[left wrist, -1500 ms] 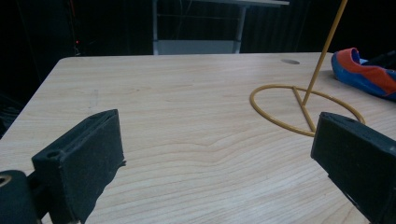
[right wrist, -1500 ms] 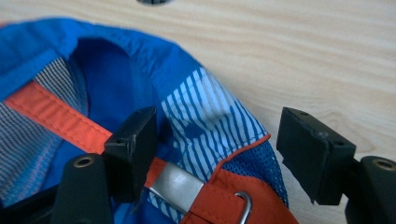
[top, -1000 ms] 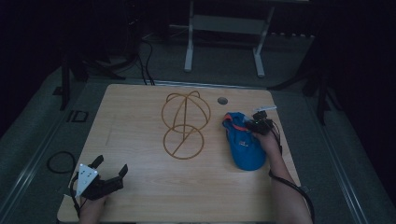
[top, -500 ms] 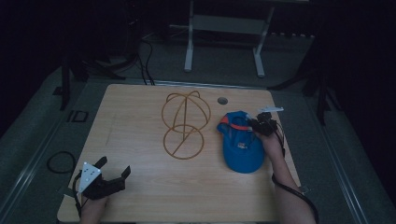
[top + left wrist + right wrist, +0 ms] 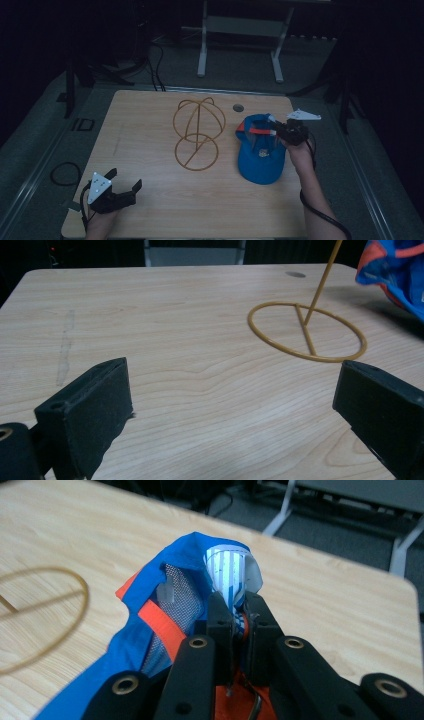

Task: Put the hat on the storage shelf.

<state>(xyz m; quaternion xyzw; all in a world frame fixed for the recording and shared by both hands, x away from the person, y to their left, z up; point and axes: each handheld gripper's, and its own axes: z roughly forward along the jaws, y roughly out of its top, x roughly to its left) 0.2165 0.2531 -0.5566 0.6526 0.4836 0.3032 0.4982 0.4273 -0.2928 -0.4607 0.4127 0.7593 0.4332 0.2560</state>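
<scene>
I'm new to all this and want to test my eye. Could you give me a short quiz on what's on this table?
1. True or false: the right tongs are shut on the blue cap.
2. What stands at mid-table? A) a wire cap stand B) a mug C) a box
3. The left tongs are open or shut?

Key: 1. True: they pinch its fabric. 2. A, the wire stand. 3. Open, holding nothing, over the table.
</scene>
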